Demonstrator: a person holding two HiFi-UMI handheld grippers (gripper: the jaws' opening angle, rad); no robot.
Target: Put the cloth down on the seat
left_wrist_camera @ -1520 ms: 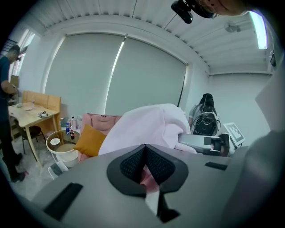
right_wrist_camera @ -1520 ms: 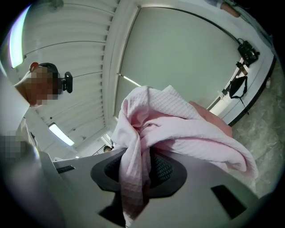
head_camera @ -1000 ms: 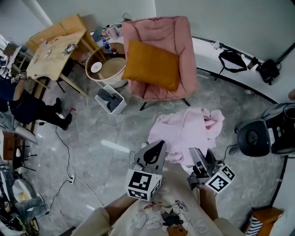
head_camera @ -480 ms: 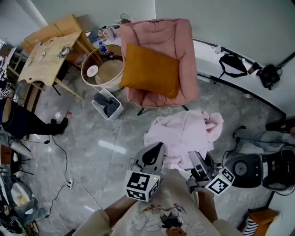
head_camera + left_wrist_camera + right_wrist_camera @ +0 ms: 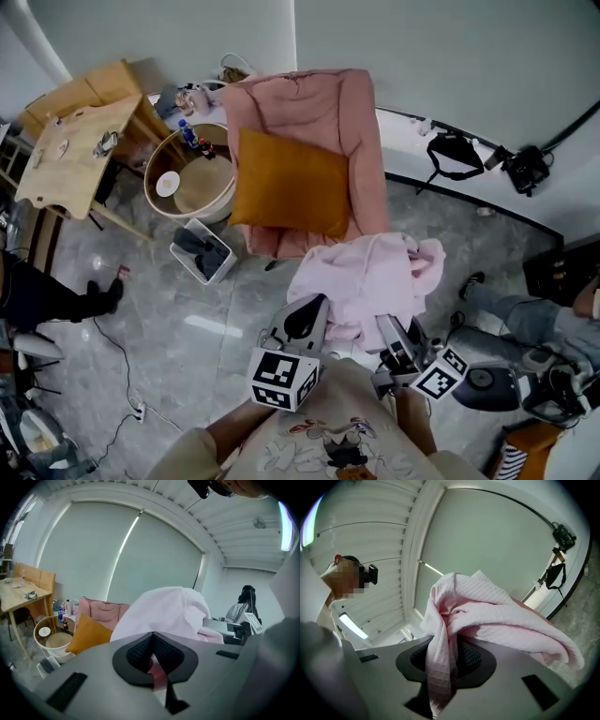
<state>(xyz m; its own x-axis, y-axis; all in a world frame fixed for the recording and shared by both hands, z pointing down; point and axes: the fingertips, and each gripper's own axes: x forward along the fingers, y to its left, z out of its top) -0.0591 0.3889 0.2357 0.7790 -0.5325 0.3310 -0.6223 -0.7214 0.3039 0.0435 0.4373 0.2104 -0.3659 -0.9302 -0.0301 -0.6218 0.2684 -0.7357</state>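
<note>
Above floor, just short of pink armchair: your left claw and right claw each pinch pink cloth, bunch lifted clear of floor for carry; orange cushion fills seat, likely landing spot

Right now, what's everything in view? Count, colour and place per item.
armchair: 1, pink, top centre by the wall
cushion: 1, orange, on the armchair seat
cloth: 1, pale pink, bunched, held up in front of the armchair
round table: 1, beige, left of the armchair
wooden table: 1, light wood, far left
bin: 1, white, on the floor near the round table
bag: 1, black, on the ledge at right
left tool: 1, grey, shut on the cloth
right tool: 1, grey, shut on the cloth
</note>
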